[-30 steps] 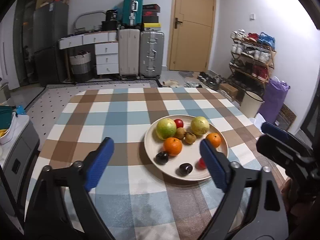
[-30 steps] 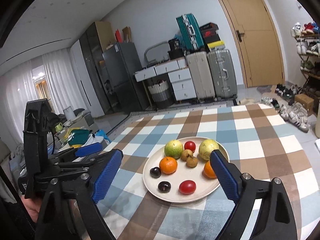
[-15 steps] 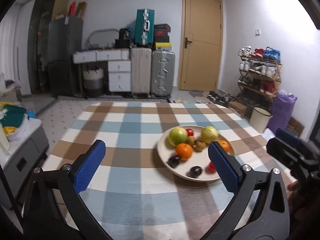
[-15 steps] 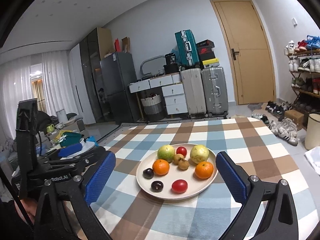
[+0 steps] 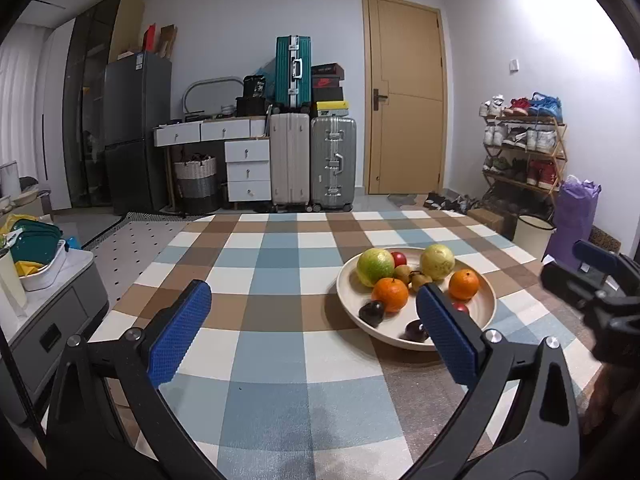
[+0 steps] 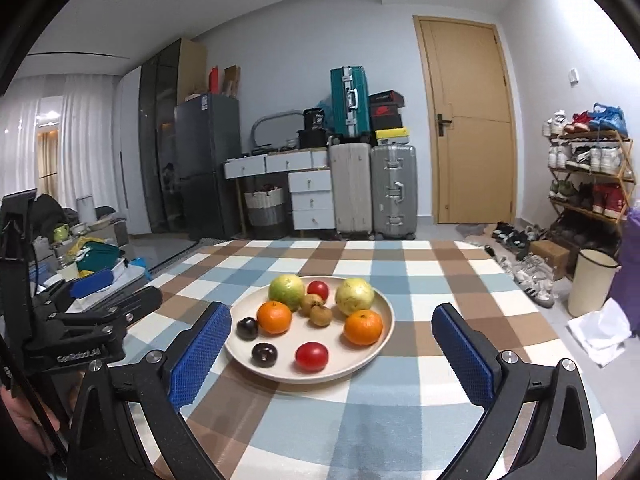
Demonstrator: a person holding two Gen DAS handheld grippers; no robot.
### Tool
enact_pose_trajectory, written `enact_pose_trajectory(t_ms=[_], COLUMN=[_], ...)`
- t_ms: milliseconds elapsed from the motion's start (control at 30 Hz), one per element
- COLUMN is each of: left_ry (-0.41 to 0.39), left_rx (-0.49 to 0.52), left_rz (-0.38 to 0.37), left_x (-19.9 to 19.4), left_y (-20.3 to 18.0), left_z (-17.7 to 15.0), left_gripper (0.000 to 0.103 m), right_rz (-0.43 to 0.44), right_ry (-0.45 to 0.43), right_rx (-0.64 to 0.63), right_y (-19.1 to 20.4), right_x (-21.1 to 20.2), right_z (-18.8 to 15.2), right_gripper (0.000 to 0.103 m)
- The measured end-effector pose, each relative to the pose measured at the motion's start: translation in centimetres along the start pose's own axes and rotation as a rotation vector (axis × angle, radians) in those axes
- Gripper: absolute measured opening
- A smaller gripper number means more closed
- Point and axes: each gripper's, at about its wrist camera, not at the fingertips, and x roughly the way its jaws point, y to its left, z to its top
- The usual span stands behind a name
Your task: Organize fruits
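- A round cream plate (image 6: 382,312) sits on a counter (image 6: 400,420) covered by a blue, brown and white checked cloth.
- On the plate lie two yellow-green fruits (image 6: 286,291), two oranges (image 6: 274,317), two red fruits (image 6: 311,356), two dark plums (image 6: 264,354) and two small brown fruits (image 6: 321,314) touching each other at the middle.
- The right tongs (image 6: 331,346) have their blue pads wide apart, holding nothing, low over the counter just short of the plate, which shows between them.
- The left tongs (image 5: 310,332) are also wide apart and empty, to the left of the plate; their right pad overlaps the plate's near edge in the left wrist view.
- Suitcases (image 6: 394,192), a chest of drawers (image 6: 311,204), a door (image 6: 468,124) and a shoe rack (image 6: 588,176) stand behind.
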Motion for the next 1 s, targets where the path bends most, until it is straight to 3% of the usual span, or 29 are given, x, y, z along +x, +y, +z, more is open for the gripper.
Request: enact_pose_trajectory(t_ms=[67, 167, 400, 1000], left_ry=[0.029, 0.047, -0.025, -0.024], left_rx=[0.001, -0.016, 0.017, 0.014], left_rz=[-0.028, -0.012, 0.008, 0.01], left_x=[1.0, 1.9, 0.3, -0.6], left_y=[0.1, 0.4, -0.5, -0.4], left_z=[0.0, -0.2, -0.5, -0.5], left_gripper=[0.102, 0.102, 0.102, 0.102], right_rz=[-0.015, -0.016, -0.017, -0.016], right_ry=[0.012, 0.009, 0.01, 0.01], right_rx=[-0.023, -0.046, -0.042, -0.041], right_y=[0.4, 0.8, 0.8, 0.7], right_x=[0.3, 0.2, 0.1, 0.1], right_z=[0.0, -0.2, -0.2, -0.2], right_gripper=[0.102, 0.102, 0.103, 0.103])
